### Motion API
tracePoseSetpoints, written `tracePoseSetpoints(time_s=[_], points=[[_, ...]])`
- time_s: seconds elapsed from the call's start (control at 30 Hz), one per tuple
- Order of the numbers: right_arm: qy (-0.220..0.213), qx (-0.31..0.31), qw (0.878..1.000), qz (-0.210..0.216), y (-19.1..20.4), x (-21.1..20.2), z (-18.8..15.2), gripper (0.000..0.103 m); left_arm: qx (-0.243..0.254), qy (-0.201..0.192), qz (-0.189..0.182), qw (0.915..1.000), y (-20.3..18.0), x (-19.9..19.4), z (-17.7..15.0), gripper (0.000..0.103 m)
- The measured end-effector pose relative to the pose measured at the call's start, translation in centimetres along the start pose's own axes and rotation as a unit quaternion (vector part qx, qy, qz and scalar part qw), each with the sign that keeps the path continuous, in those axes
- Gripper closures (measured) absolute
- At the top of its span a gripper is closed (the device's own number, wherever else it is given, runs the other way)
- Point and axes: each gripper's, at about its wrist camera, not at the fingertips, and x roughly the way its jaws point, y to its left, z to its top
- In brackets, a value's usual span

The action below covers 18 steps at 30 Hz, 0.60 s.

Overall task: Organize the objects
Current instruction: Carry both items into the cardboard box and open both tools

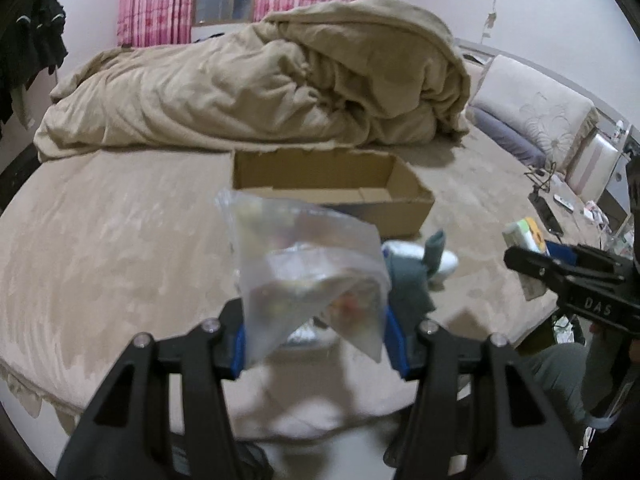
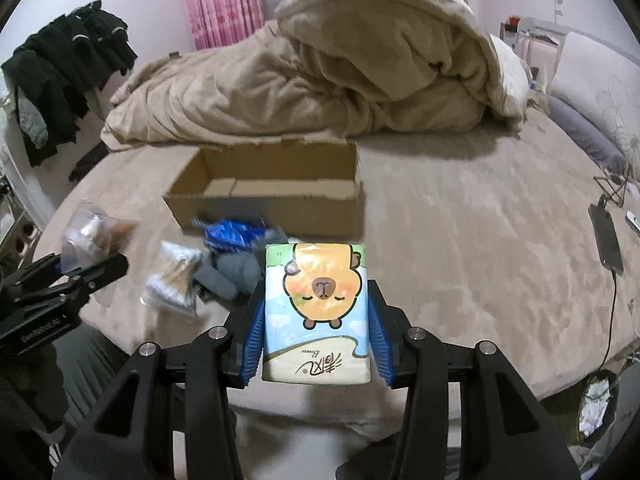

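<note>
- Both jaws are closed on things: left gripper [image 1: 316, 336] pinches a clear plastic bag [image 1: 308, 276] between its blue pads, w/ small blurred contents inside; right gripper [image 2: 320, 340] clamps a tissue pack [image 2: 318, 312] by its two sides, capybara print upside down toward the lens.
- Both held items hang above the near edge of the bed [image 2: 460, 240], not touching it.
- Open cardboard box [image 2: 272, 196] sits on the bed ahead of both grippers, nothing visible inside; it's just in front of a heaped beige duvet [image 2: 320, 84].
- Between box & grippers lies a small pile: blue wrapper [image 2: 228, 236] against the box front, grey cloth [image 2: 236, 268] beside it, and another clear packet [image 2: 174, 280] to the left.
- Phone [image 2: 606, 236] w/ cable lies on the bed's right side, well apart from the pile.
- Dark clothes [image 2: 64, 76] hang at the far left; pink curtains [image 2: 224, 0] behind the bed.
</note>
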Motion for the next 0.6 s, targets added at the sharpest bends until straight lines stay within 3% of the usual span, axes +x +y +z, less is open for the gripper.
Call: tracePoseSetpoints(time_s=[0.3, 0.47, 0.6], points=[[-0.012, 0.012, 0.999, 0.041, -1.6, 2.3, 5.6, 0.055, 0.011, 0.004, -0.022, 0.9997, 0.0, 3.3, 4.2, 0.049], [-0.013, 0.006, 0.999, 0.030, -2.0, 4.8, 8.6, 0.055, 0.029, -0.012, -0.010, 0.9995, 0.3, 5.2, 7.4, 0.049], [-0.006, 0.013, 0.999, 0.042, -2.6, 7.2, 10.4, 0.055, 0.027, 0.001, -0.030, 0.9992, 0.6, 8.3, 9.1, 0.049]])
